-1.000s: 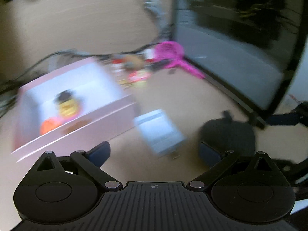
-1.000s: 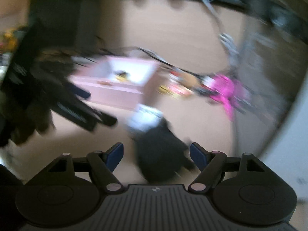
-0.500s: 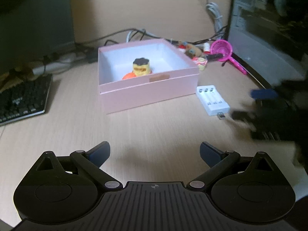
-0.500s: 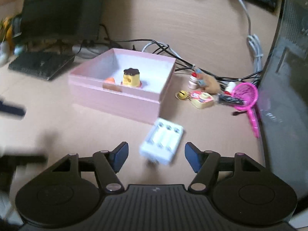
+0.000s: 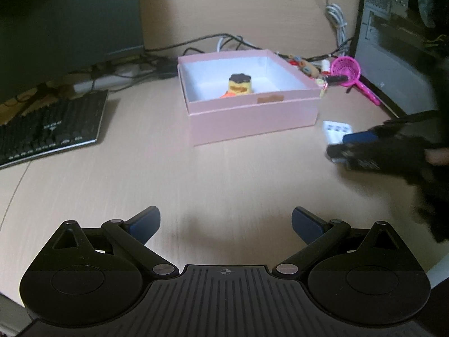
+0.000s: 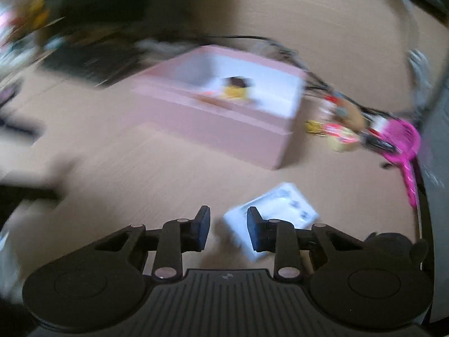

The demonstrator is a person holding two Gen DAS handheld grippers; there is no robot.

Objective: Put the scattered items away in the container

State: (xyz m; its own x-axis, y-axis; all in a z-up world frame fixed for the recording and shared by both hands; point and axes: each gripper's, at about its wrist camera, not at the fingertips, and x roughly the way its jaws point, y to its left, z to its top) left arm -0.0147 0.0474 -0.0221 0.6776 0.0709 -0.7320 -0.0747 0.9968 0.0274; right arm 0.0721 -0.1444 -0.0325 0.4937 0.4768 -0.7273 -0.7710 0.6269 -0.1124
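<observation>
A pink box (image 5: 252,118) (image 6: 219,123) stands mid-desk with a yellow pudding toy (image 5: 240,84) (image 6: 235,88) and an orange piece (image 5: 227,94) inside. A white battery charger (image 5: 335,129) (image 6: 283,205) lies flat on the desk to the right of the box. My right gripper (image 6: 227,219) (image 5: 345,146) hangs low over the charger's near corner. Its jaws are closing: that corner lies between them, the right pad overlaps the charger and a gap remains at the left pad. My left gripper (image 5: 224,219) stands open over bare desk in front of the box, with nothing in it.
A pink strainer (image 5: 346,70) (image 6: 401,137) and small toys (image 6: 339,136) lie among cables right of the box, against a dark computer case (image 5: 398,42). A keyboard (image 5: 47,129) and a monitor (image 5: 67,14) stand at the left.
My right gripper's jaws have narrowed a lot and sunk onto the charger's near corner. The left gripper drew back and leftward from the box and stayed open.
</observation>
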